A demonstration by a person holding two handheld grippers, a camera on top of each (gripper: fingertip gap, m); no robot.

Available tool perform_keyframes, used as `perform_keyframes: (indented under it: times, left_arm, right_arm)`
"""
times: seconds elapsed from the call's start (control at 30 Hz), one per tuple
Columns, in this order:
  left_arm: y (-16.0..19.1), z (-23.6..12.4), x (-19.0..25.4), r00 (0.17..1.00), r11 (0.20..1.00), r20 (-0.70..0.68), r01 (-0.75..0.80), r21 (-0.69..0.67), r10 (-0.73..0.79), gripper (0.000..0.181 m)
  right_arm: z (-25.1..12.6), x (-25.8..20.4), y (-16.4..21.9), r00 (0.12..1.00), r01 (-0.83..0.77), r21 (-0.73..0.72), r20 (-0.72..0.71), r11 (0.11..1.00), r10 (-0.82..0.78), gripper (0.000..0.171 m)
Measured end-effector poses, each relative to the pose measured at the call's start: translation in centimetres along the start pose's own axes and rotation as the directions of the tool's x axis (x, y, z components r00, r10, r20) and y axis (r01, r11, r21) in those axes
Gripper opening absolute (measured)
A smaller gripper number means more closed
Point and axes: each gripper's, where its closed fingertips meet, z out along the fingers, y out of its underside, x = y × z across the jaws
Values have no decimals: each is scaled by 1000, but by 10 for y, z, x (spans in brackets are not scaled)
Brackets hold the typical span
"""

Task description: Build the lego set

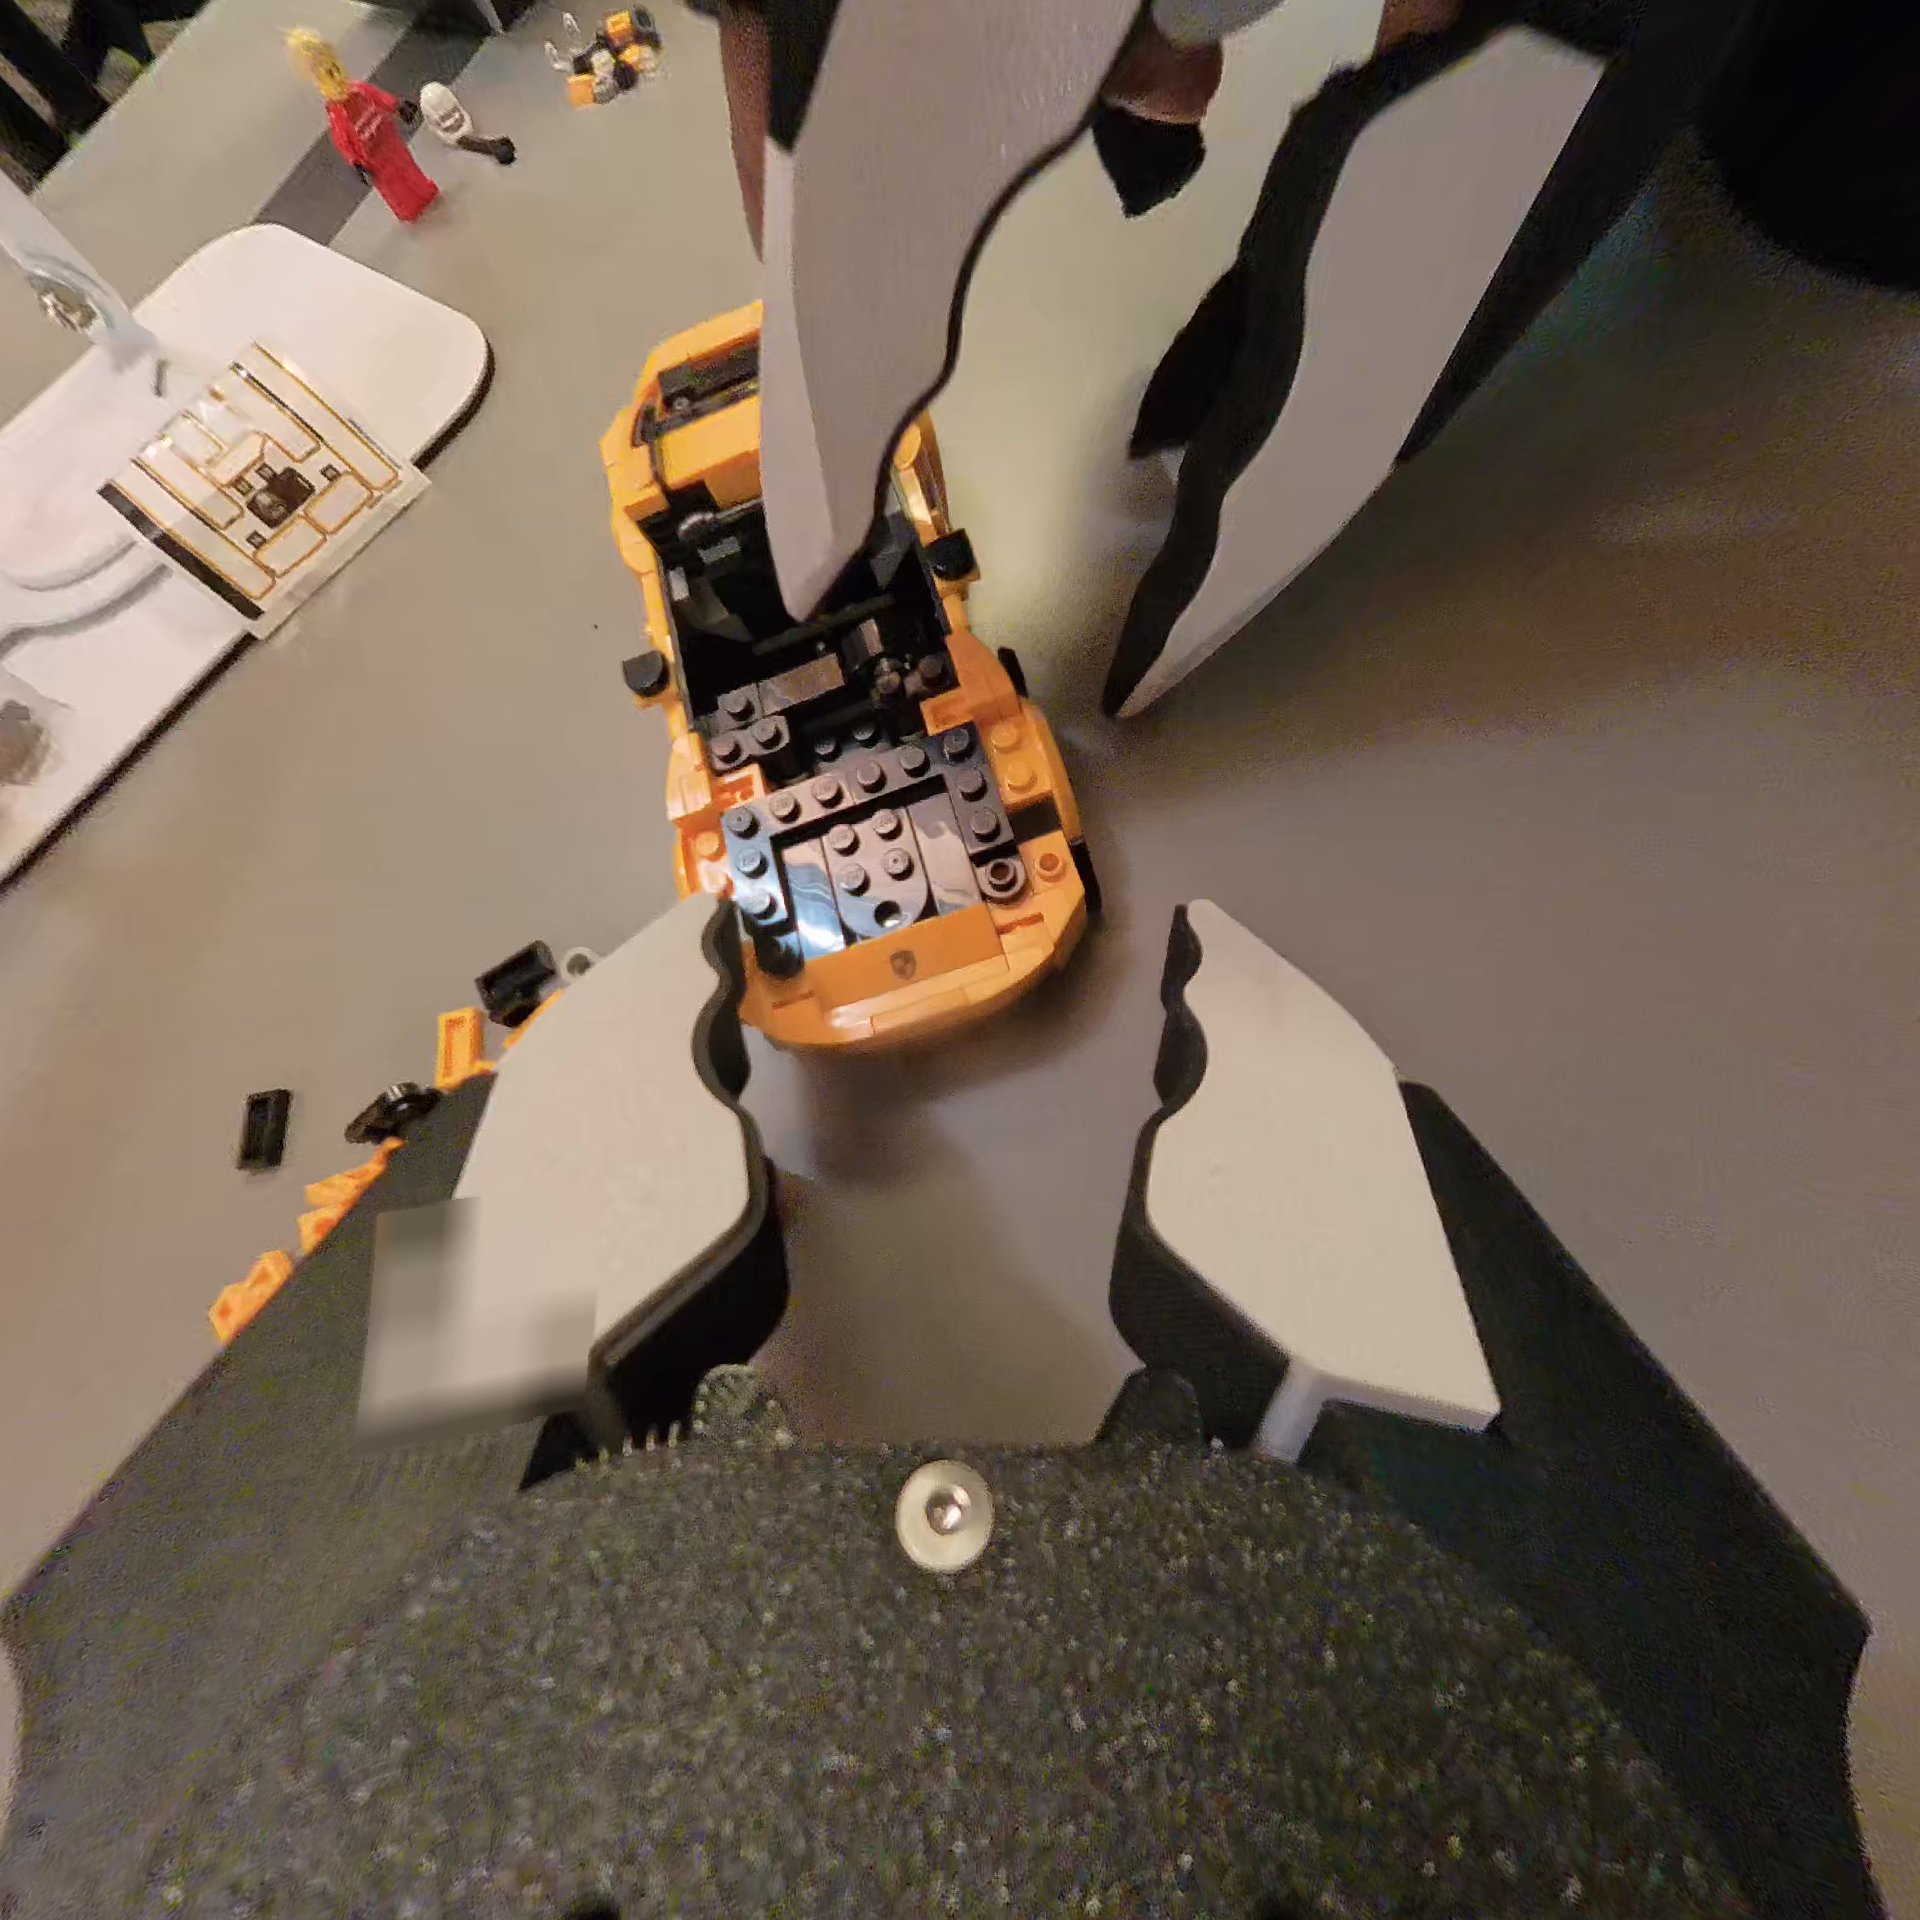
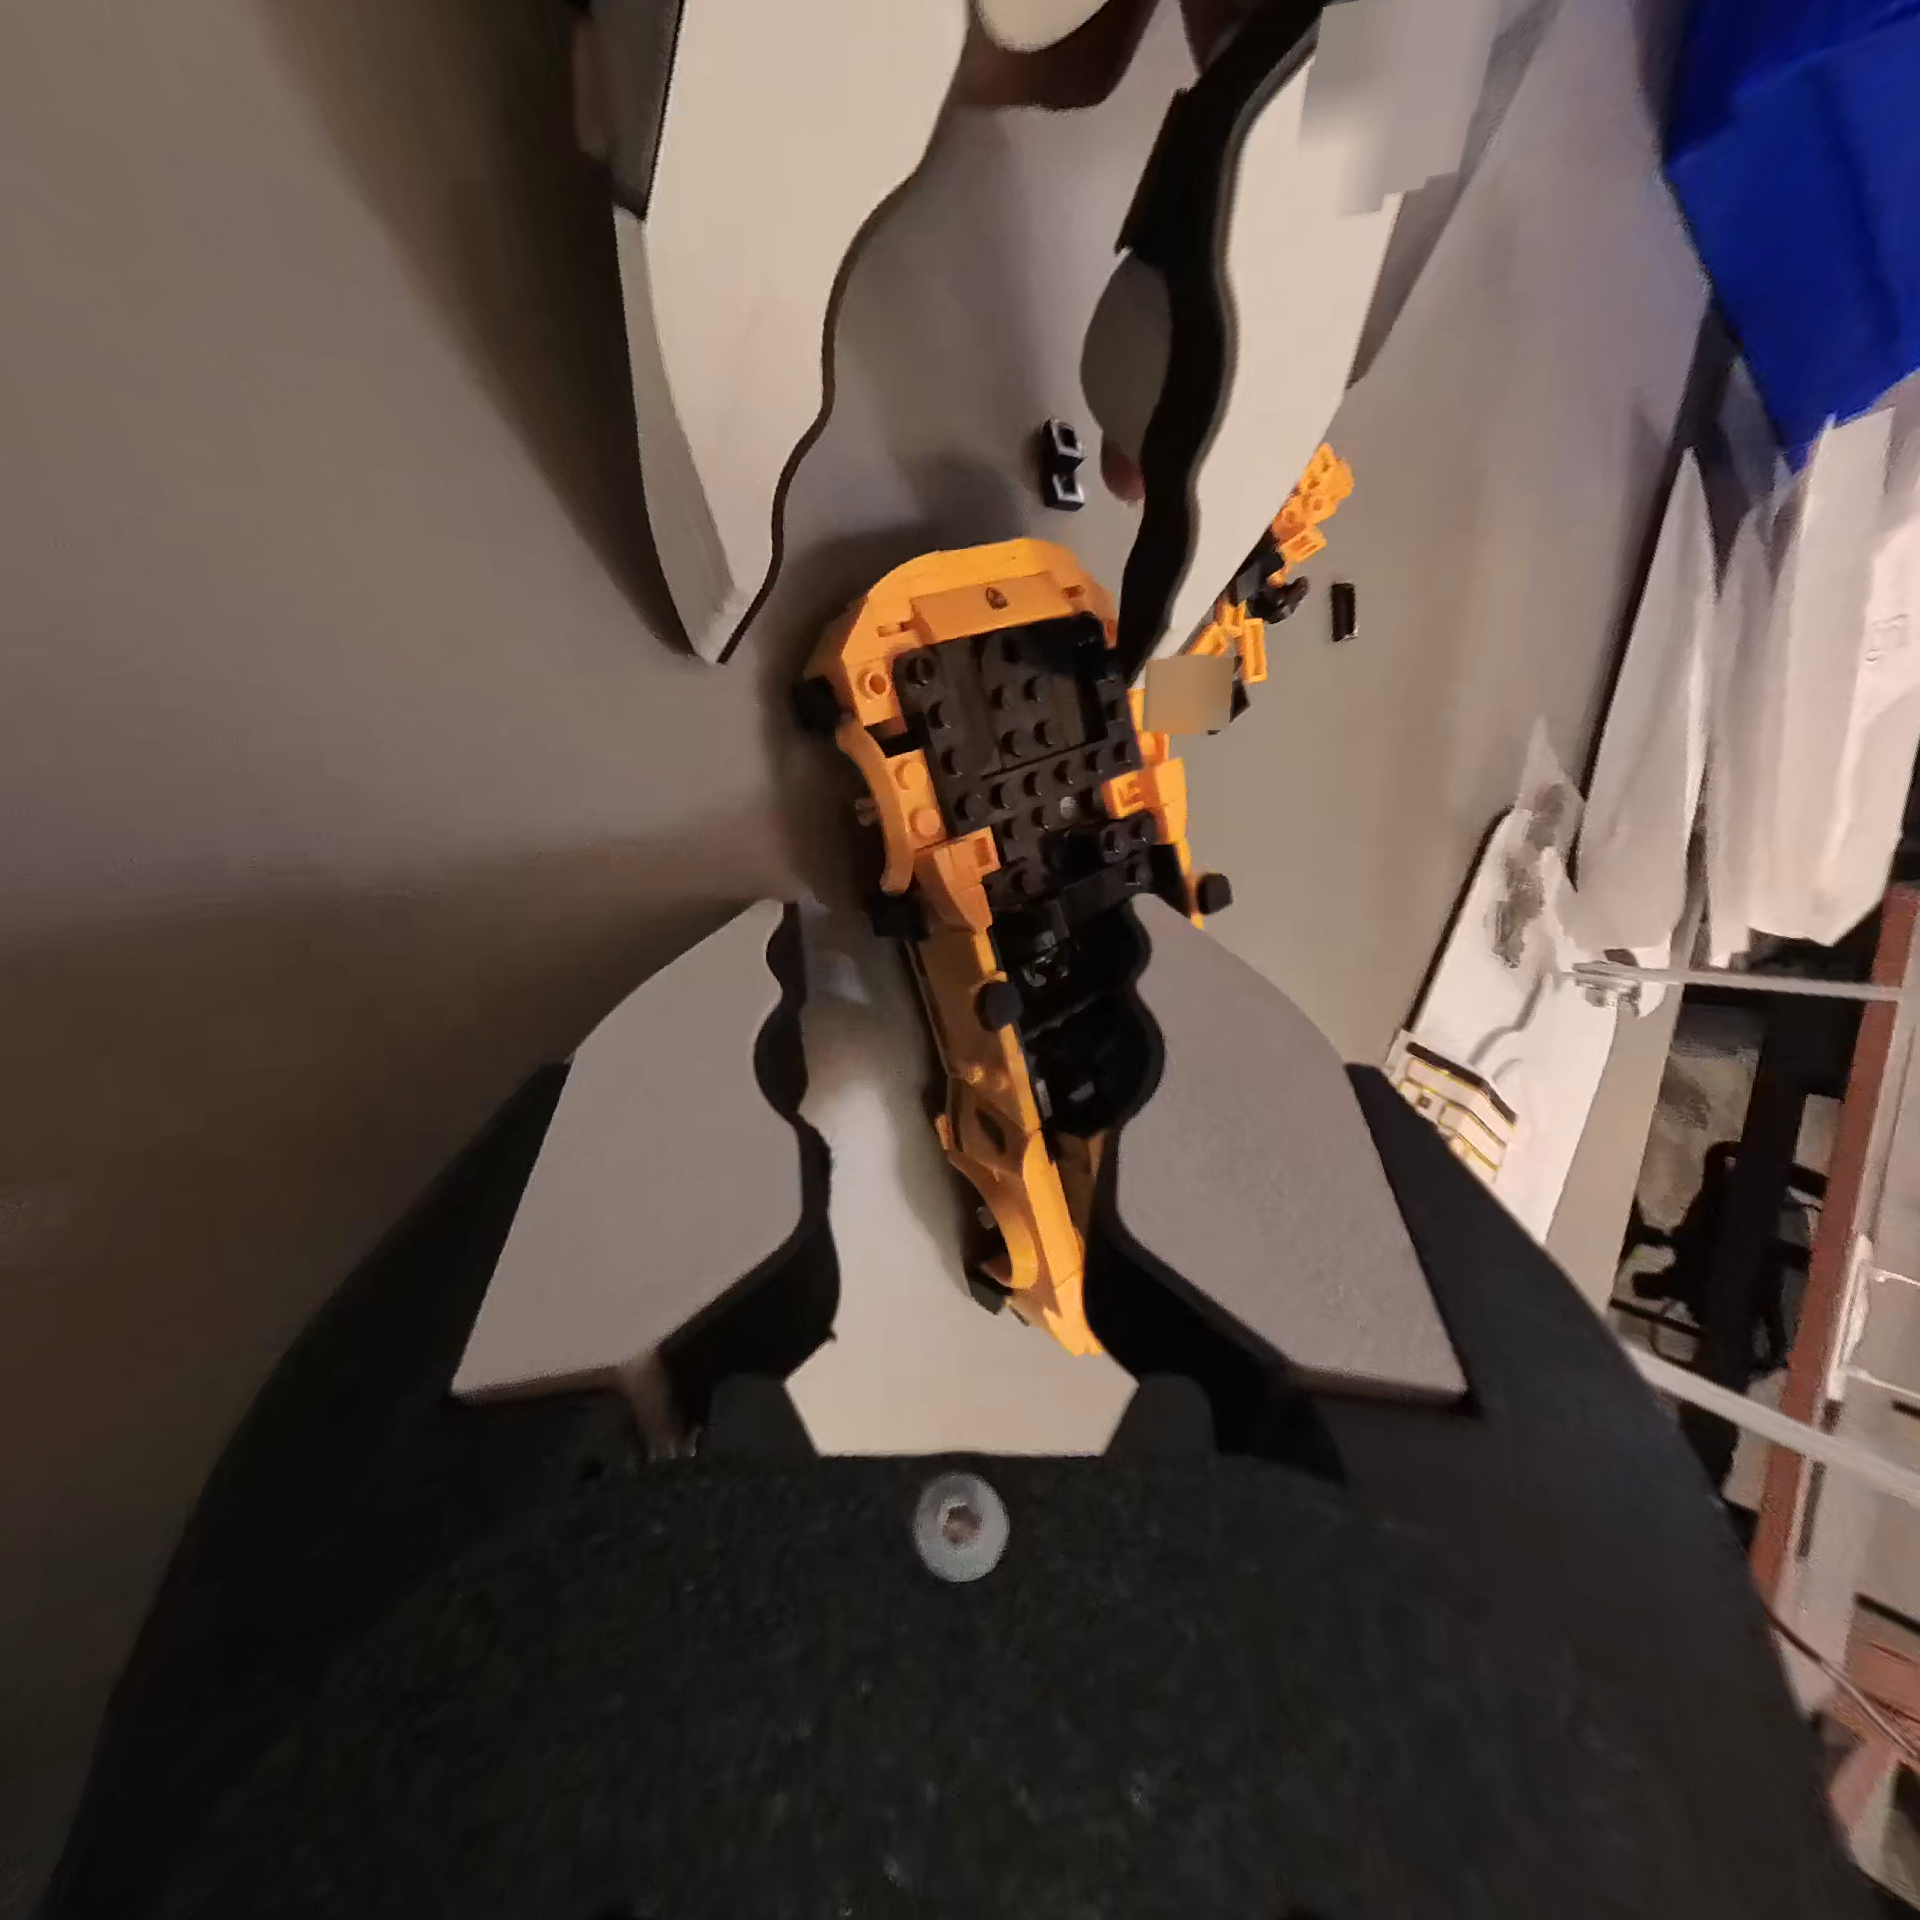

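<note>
Jaws of both grippers stand apart, empty: left gripper (image 1: 951, 997) at the nose of the half-built orange-and-black brick car (image 1: 831, 727) on the grey bench (image 1: 1455, 831), right gripper (image 2: 961, 935) straddling its tail, one fingertip (image 1: 821, 582) in the cockpit. Step, likely: steadying the body. Next: fetch loose orange pieces (image 1: 343, 1195). Open bench lies right.
</note>
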Motion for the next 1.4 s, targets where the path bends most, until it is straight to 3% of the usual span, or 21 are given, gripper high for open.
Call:
perform_keyframes:
  times: [0.3, 0.43, 0.63, 0.83, 1.0, 1.07, 1.17, 1.27, 1.4]
  left_arm:
    - [-6, -6, -2, 991, 992, -76, 110, 65, -105, 74]
    - [-5, -5, 2, 986, 991, -118, 124, 56, -116, 73]
    - [-4, -5, 1, 984, 988, -116, 143, 51, -136, 82]
    - [-22, -19, -5, 993, 977, -73, 103, 186, -91, 77]
    - [-35, -27, -20, 978, 959, 156, -174, 224, 141, 74]
    - [-38, -24, -28, 947, 947, 238, -263, 183, 217, 69]
    - [-46, -25, -38, 915, 931, 304, -324, 168, 264, 39]
    - [-48, -25, -38, 932, 937, 279, -290, 195, 231, 39]
    - [-51, -28, -36, 960, 945, 226, -222, 242, 168, 38]
  right_arm:
    - [7, 1, -6, 974, 118, -48, -189, 992, -125, 23]
    - [11, -5, -17, 965, 140, -60, -213, 988, -150, 35]
    - [19, -2, -23, 922, 262, -84, -274, 961, -275, 24]
    - [-2, 11, -34, 967, 57, 92, -253, 994, -32, 21]
    - [-35, 33, -46, 960, -217, 304, -104, 928, 258, 17]
    - [-40, 36, -45, 955, -258, 321, -56, 911, 291, 17]
    - [-40, 36, -45, 954, -273, 333, -30, 903, 300, 18]
    - [-43, 39, -44, 952, -267, 332, -55, 905, 301, 18]
    - [-54, 40, -46, 957, -250, 334, -58, 909, 284, 31]
